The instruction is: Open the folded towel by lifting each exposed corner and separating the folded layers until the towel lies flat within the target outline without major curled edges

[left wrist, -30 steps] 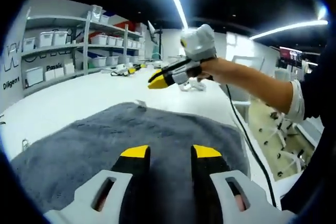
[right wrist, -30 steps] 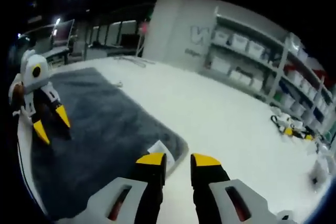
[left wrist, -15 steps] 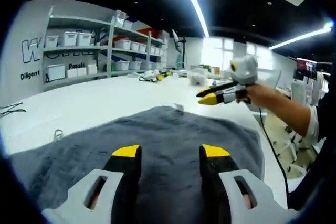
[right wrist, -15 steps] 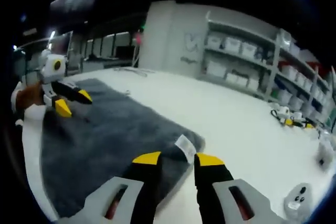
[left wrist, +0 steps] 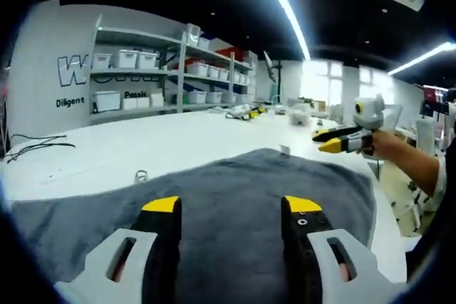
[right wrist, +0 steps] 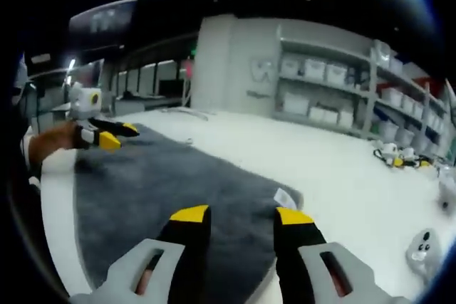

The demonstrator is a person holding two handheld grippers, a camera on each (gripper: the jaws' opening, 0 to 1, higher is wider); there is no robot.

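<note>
Grey terry cloth, the towel (left wrist: 235, 197), lies spread on the white surface (left wrist: 142, 144) beneath both tools, and it already looks close to flat. The left tool (left wrist: 231, 208) hovers above the near part of the cloth with its jaws apart and nothing between them. The right tool (right wrist: 241, 215) hangs over the far right corner, jaws likewise apart and empty, just short of the white care label (right wrist: 285, 197) that sticks out at the towel's edge.

Judging from this, the step in hand is a last check and smoothing of edges. To do it well, I would bring each tool low to a corner, pinch only the top layer near the hem, and draw outward along the surface, not upward, so no fresh fold forms. Working opposite corners together should keep the cloth from sliding.

Several things cannot be settled. No target outline is visible on the surface, so whether the towel sits within it is unknown. The near edge of the cloth is cut off behind each tool's own body in both views. The corner by the label may carry a slight curl, but it is too small to tell. Whether a doubled layer remains anywhere is also unclear from these angles. Shelving (left wrist: 164, 76) with white bins stands far behind.
</note>
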